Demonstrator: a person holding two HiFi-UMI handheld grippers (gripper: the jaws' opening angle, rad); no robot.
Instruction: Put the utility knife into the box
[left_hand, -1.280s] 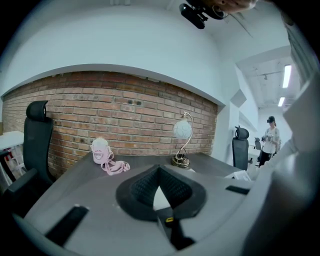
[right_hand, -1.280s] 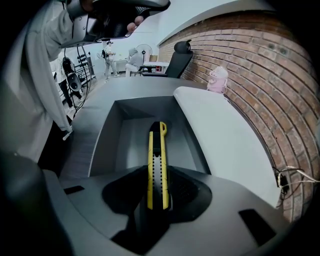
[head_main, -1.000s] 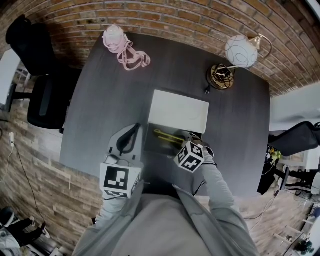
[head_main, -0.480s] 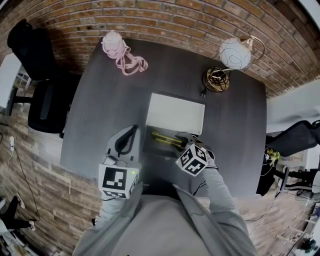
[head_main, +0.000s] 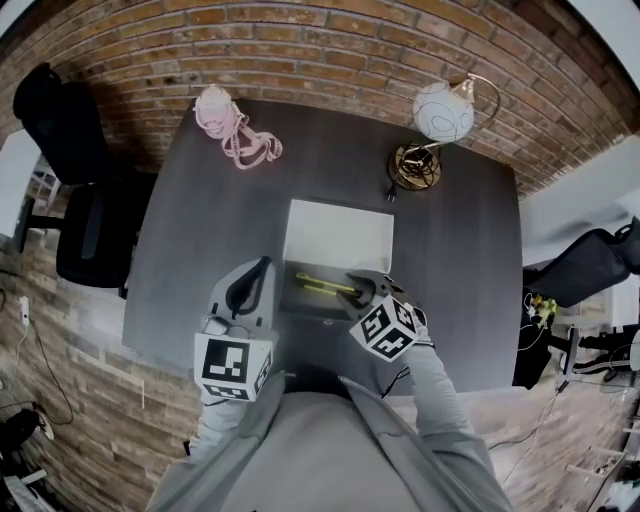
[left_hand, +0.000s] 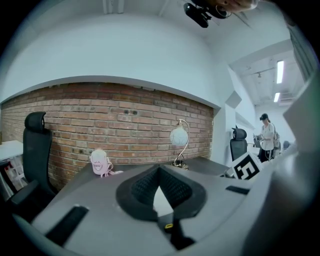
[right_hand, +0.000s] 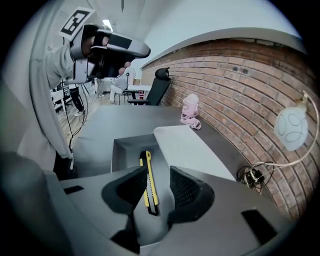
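A yellow utility knife (head_main: 322, 286) lies flat inside the open grey box (head_main: 296, 306), whose white lid (head_main: 338, 235) is folded back behind it. My right gripper (head_main: 362, 290) hovers at the box's near right end, open. In the right gripper view the utility knife (right_hand: 147, 185) rests on the box floor (right_hand: 125, 155) between the spread jaws of the right gripper (right_hand: 158, 170), free of both pads. My left gripper (head_main: 262, 264) sits just left of the box, shut and empty. In its own view the left gripper (left_hand: 159, 169) has its tips together.
The dark table (head_main: 200, 220) carries a globe lamp (head_main: 443, 110) with a coiled cable at the far right, and a pink object (head_main: 215, 105) with a pink cord at the far left. A black office chair (head_main: 80, 200) stands left of the table. A person (left_hand: 265, 135) stands far off.
The head view has shifted a little. My right gripper has eased slightly back from the knife, which stays lying in the box. The left gripper has held still.
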